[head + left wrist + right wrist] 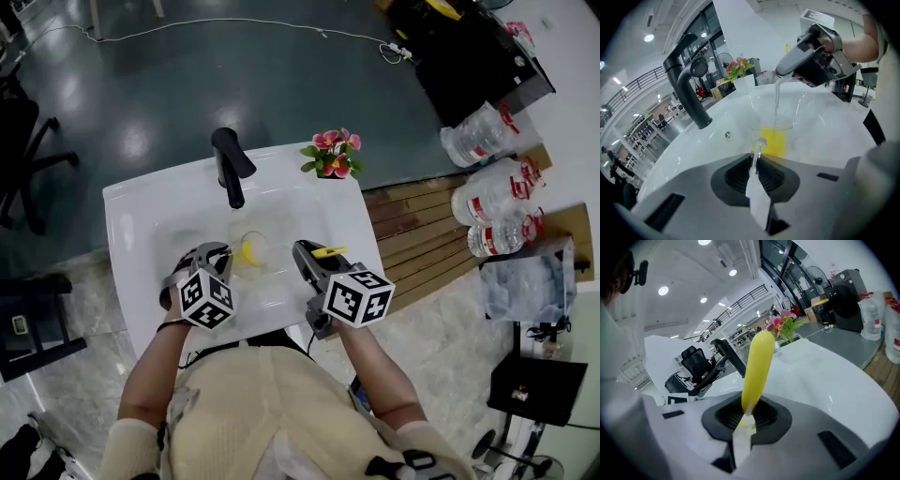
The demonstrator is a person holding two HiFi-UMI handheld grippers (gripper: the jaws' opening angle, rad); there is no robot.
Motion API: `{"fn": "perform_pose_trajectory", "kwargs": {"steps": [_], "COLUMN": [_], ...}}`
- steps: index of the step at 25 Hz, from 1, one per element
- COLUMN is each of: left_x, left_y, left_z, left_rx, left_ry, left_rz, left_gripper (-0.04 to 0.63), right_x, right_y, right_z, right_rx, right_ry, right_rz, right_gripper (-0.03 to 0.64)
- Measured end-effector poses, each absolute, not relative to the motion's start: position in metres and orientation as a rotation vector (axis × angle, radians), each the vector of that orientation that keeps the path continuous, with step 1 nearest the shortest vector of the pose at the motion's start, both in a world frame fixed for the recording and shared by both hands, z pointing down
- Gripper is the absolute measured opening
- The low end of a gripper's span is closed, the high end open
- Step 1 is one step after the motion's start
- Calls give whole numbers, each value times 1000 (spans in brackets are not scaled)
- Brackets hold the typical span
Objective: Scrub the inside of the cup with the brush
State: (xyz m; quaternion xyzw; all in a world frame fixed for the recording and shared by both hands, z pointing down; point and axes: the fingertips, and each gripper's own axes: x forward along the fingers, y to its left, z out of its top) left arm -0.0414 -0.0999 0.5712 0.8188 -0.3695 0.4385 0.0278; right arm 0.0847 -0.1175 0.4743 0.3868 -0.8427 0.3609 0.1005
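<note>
A glossy dark grey floor (234,84) shows bright reflections, with a white cable (234,21) trailing across it. A black office chair (23,155) stands at the left; wooden slats (422,234) lie at the right beside large water bottles (492,202). Round ceiling lamps (663,290) glow above a railed balcony (740,298) and tall glass windows (787,266)

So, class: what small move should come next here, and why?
Probably sweep the brush so that its yellow head rubs round the cup's inner wall. The right hand-held gripper is shut on the brush, the head sits low inside the cup, and the left hand-held gripper pinches the rim, steadying it in the sink.
</note>
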Motion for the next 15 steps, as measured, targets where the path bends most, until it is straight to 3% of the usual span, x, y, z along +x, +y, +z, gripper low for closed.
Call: {"fn": "perform_pose_trajectory", "kwargs": {"steps": [5,15], "left_x": [-42,-45], "left_y": [-101,-98], "left_z": [572,576], "left_rx": [2526,2588], "left_ry": [-1142,-1099], "left_rz": [1375,1547], "left_gripper": [37,35], "right_x": [74,34], "right_y": [-92,-81], "right_z": [473,452], "right_rx": [1091,940], "right_ry": [-2456,-2540], "right_rz": [1138,813], "right_gripper": [43,49]}}
